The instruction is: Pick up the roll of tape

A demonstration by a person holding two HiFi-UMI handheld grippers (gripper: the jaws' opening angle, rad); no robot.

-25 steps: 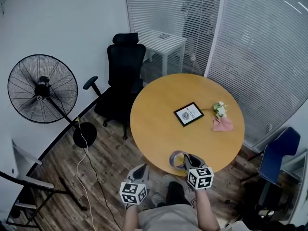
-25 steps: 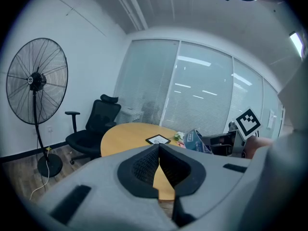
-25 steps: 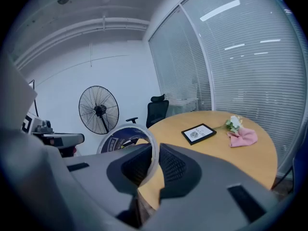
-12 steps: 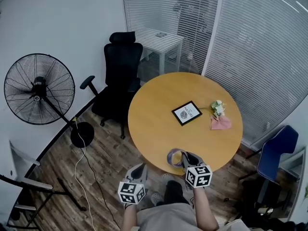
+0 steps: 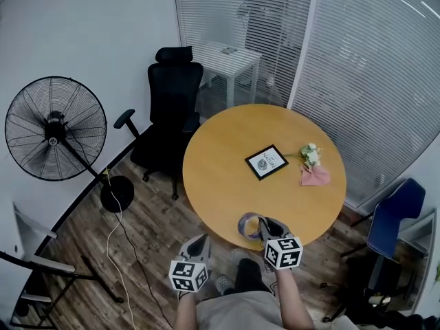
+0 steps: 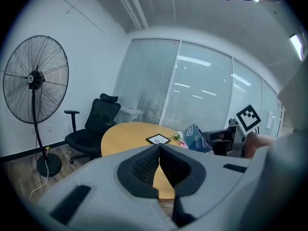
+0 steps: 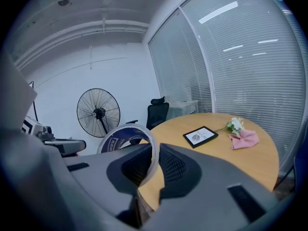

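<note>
In view: 1 roll of tape (image 5: 249, 223), 2 grippers (image 5: 199, 243) (image 5: 260, 227), 2 chairs (image 5: 172, 108) (image 5: 393, 217), 1 fan (image 5: 55, 129), 2 tables (image 5: 206, 184) (image 5: 232, 60).

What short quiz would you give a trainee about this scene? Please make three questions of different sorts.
1. Choose one: what does the right tool grip? A) a cup B) a roll of tape C) a picture frame
2. True or false: the left tool is shut with nothing in it.
3. Fill the gap: on the table, the pink cloth lies next to some small white ___.

Key: 1 B; 2 true; 3 flowers
</note>
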